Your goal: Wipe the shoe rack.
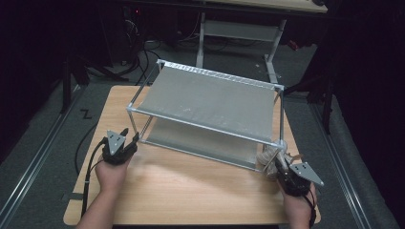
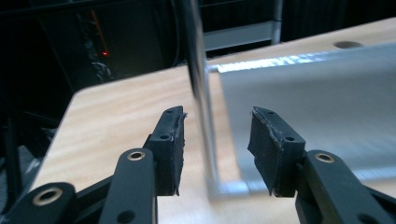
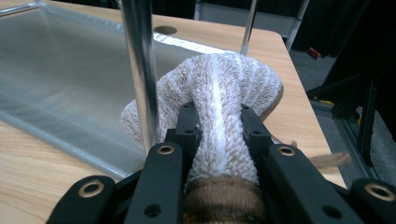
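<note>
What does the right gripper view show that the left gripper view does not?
Right gripper view: the right gripper shut on a fluffy white and brown cloth, beside a metal post. Left gripper view: the left gripper open, a rack post between its jaws, untouched. Both: the wooden table and the rack's grey mesh shelf.

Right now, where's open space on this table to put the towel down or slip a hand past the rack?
The widest bare wood of the table lies along the near edge, between the left gripper and right gripper. A narrower strip runs left of the rack. The rack's near right post is crowded: the towel is bunched against it.
</note>
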`<control>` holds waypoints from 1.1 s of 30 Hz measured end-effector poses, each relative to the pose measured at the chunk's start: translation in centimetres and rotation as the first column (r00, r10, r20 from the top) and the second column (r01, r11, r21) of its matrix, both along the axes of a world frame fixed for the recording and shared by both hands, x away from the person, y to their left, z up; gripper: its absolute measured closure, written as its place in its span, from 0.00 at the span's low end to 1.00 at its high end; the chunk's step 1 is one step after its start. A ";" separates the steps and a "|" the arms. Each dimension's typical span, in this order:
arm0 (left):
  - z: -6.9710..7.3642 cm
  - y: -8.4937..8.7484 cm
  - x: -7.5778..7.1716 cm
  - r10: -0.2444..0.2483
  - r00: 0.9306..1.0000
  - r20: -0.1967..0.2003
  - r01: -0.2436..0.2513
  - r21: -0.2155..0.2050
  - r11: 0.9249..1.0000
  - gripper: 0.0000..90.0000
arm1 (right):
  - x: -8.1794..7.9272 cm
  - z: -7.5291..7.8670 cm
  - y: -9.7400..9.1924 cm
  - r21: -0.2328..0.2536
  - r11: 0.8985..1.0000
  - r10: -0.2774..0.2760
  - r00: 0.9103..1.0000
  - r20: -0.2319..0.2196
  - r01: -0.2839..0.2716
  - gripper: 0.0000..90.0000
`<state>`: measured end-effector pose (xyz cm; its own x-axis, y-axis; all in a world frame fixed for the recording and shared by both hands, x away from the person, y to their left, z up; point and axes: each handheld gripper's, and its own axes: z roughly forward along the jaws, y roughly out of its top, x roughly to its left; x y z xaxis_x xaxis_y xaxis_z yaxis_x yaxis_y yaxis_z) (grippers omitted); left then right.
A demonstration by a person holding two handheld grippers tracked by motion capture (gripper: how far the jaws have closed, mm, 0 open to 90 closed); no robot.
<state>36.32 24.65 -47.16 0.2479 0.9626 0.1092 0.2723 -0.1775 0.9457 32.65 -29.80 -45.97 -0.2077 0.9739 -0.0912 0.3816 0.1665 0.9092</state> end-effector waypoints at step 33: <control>-0.8 -4.0 -6.3 -0.258 0.966 -0.001 0.258 -0.043 0.965 0.61 | -2.8 -0.1 13.1 -0.020 0.946 0.324 0.946 -0.028 -0.324 0.82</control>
